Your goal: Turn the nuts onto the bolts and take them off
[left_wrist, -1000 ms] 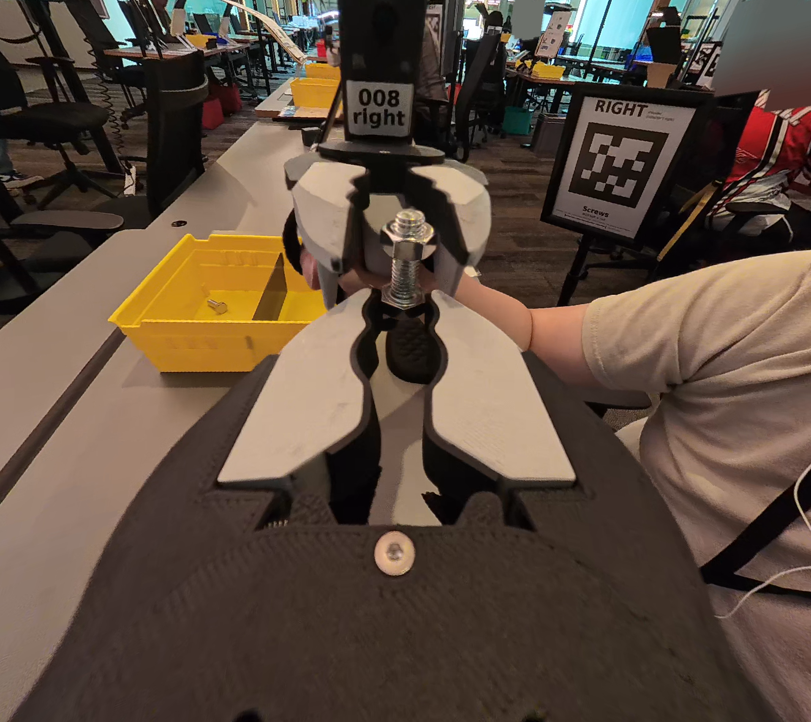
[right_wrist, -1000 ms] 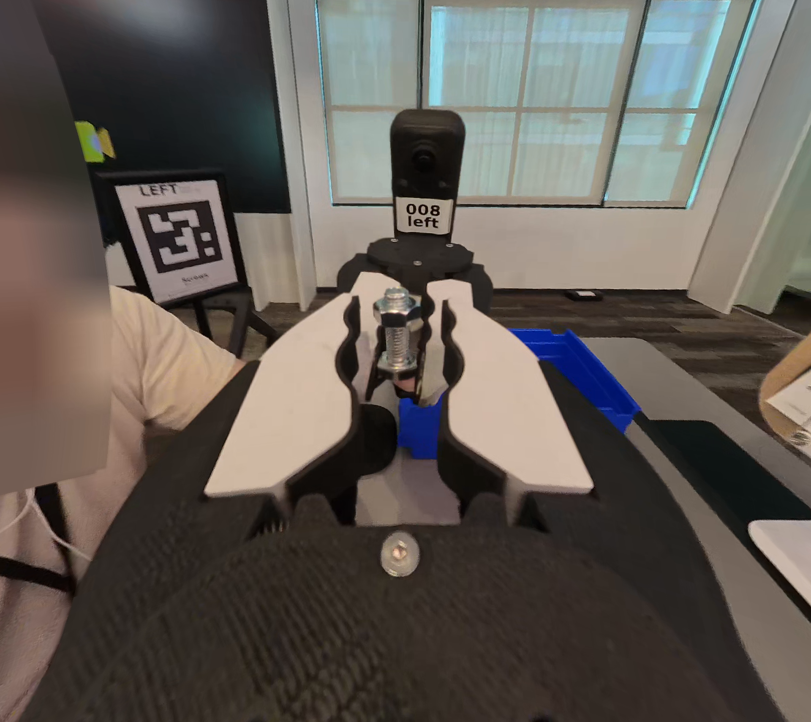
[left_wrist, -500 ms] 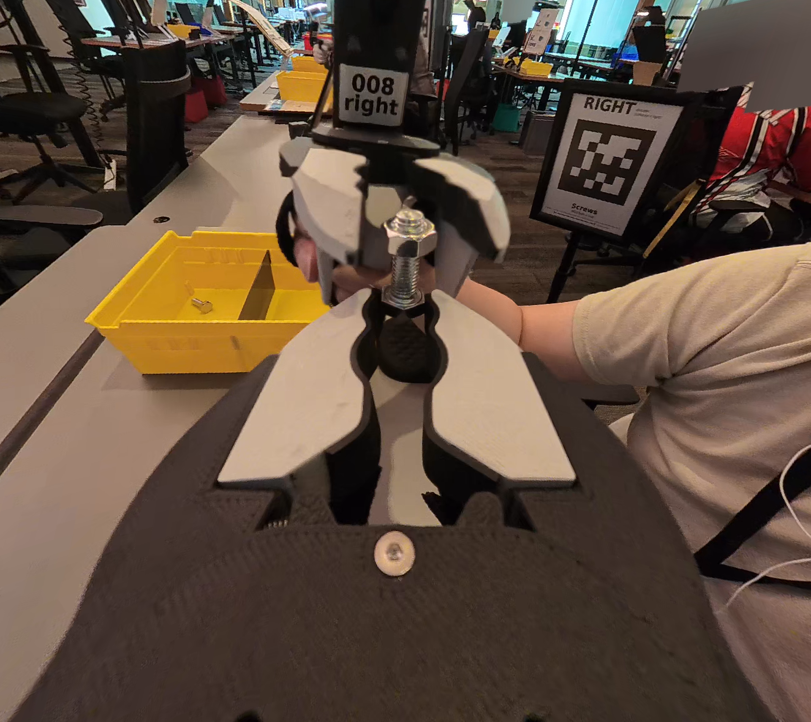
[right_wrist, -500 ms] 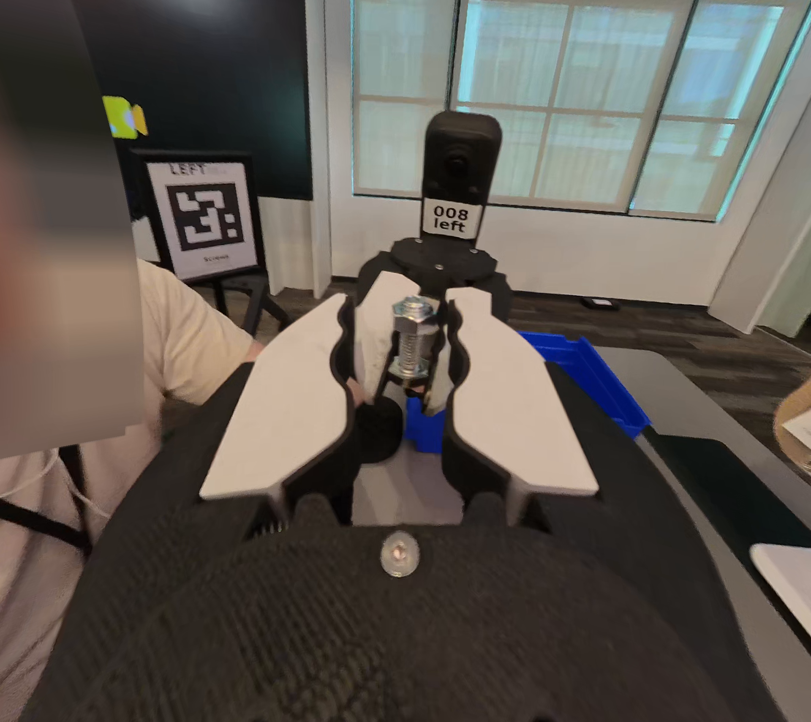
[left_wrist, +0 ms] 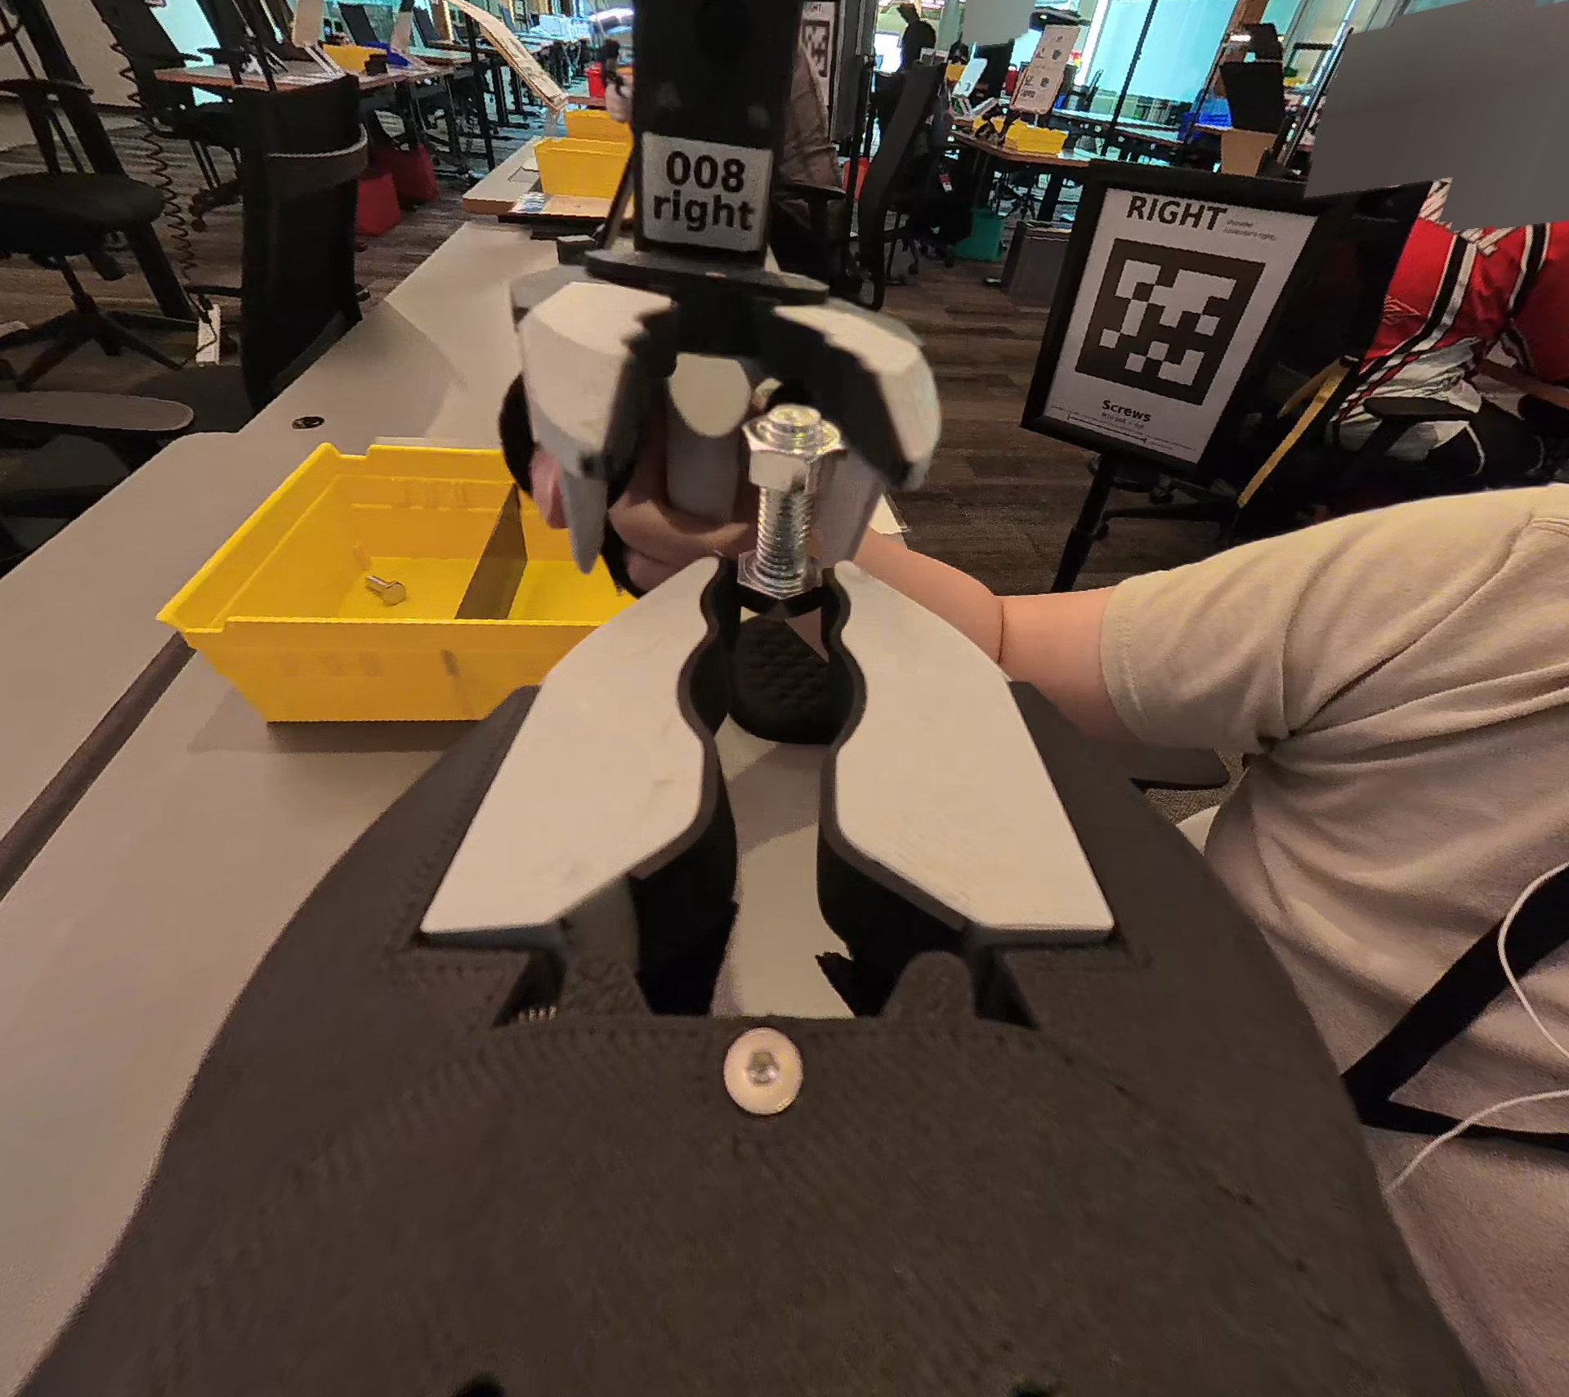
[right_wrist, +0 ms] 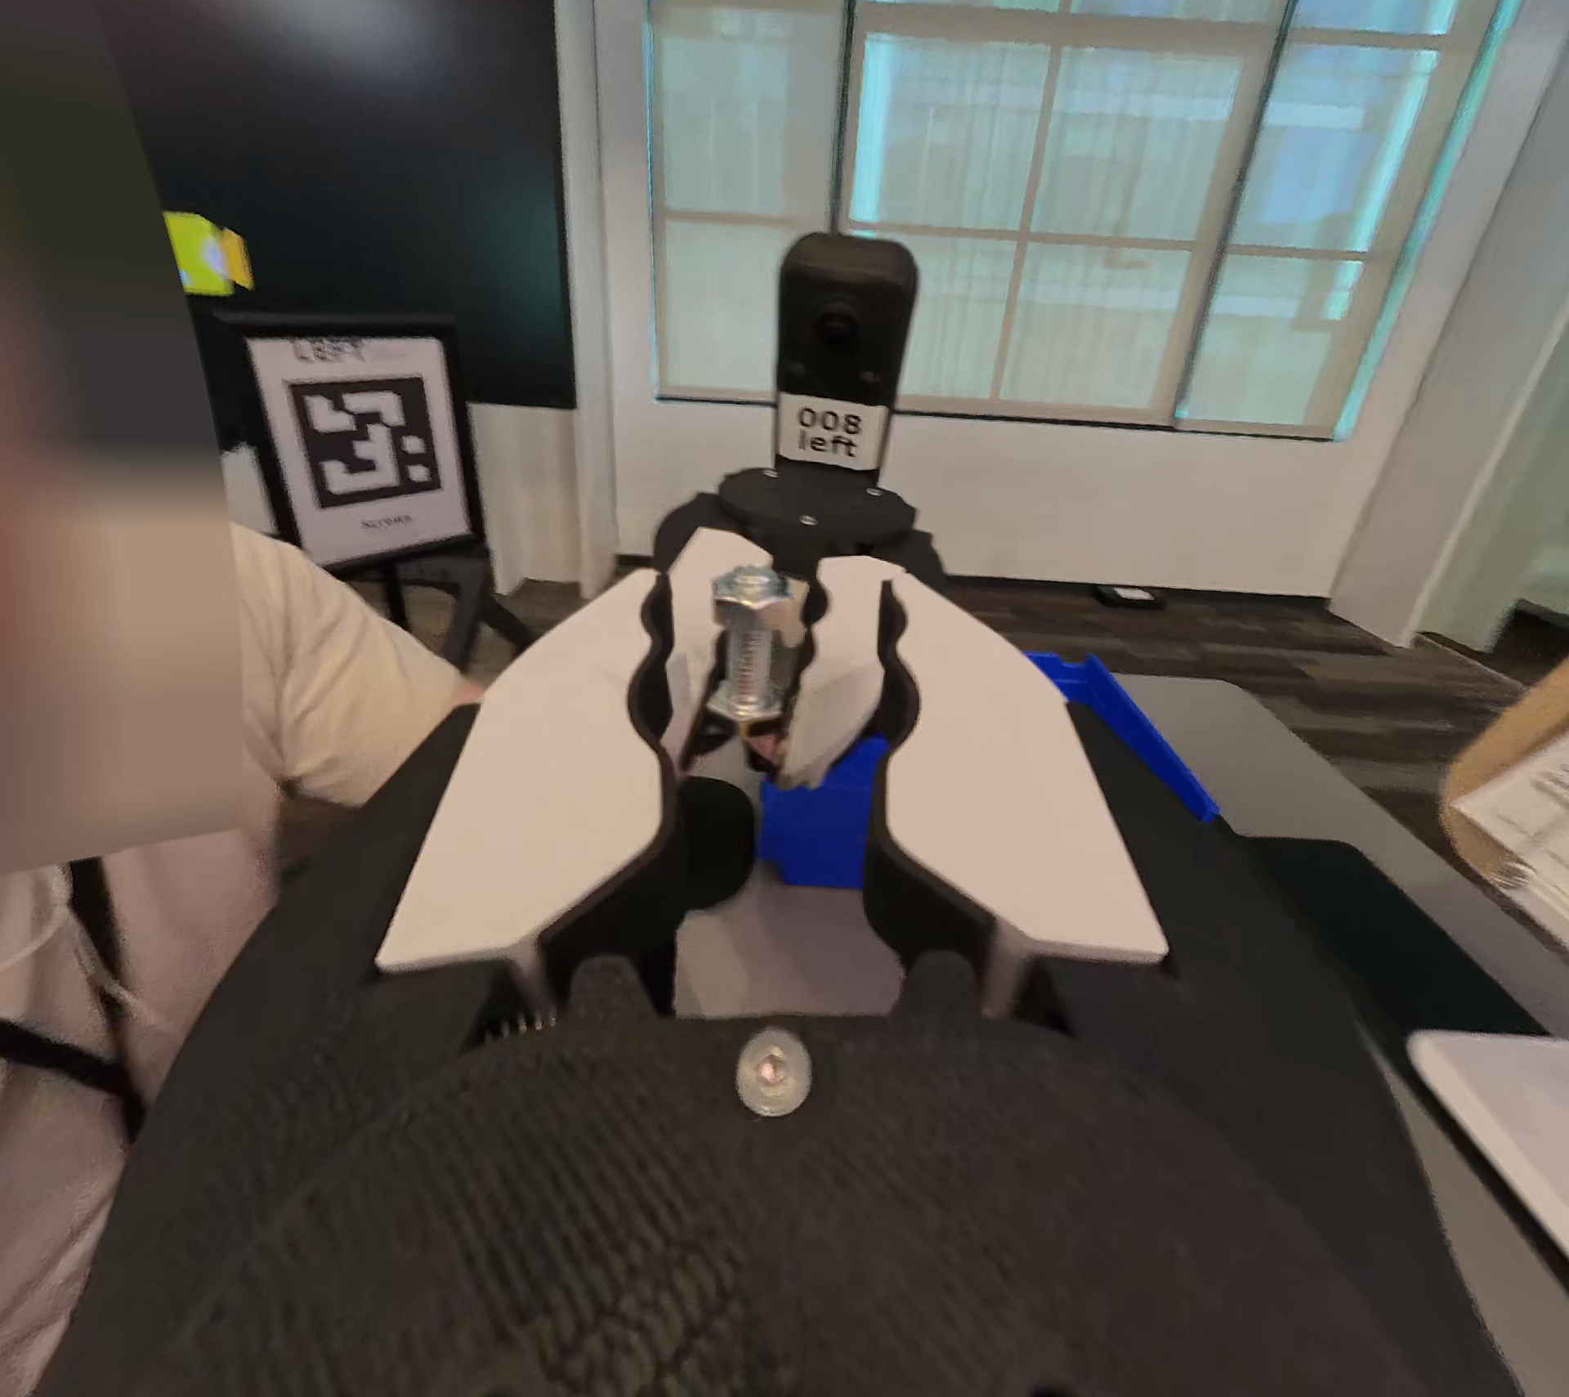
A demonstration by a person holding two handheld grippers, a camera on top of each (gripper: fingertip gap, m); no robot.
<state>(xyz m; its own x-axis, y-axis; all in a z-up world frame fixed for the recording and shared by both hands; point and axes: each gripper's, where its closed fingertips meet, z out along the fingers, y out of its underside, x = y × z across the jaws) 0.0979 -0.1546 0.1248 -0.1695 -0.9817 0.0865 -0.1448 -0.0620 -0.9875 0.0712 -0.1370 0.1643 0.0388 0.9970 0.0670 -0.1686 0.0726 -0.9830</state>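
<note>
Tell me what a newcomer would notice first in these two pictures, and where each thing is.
First, the silver bolt standing upright in the centre, its head clamped at the tips of the left gripper, with a nut near its top between the fingers of the right gripper. Next, the yellow bin on the table to the left, holding one small bolt. In the right wrist view, a blue bin lies behind the grippers.

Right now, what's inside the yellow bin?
In the yellow bin, the left compartment holds one loose bolt. The right compartment is partly hidden by the right gripper, so its contents can't be told.
</note>
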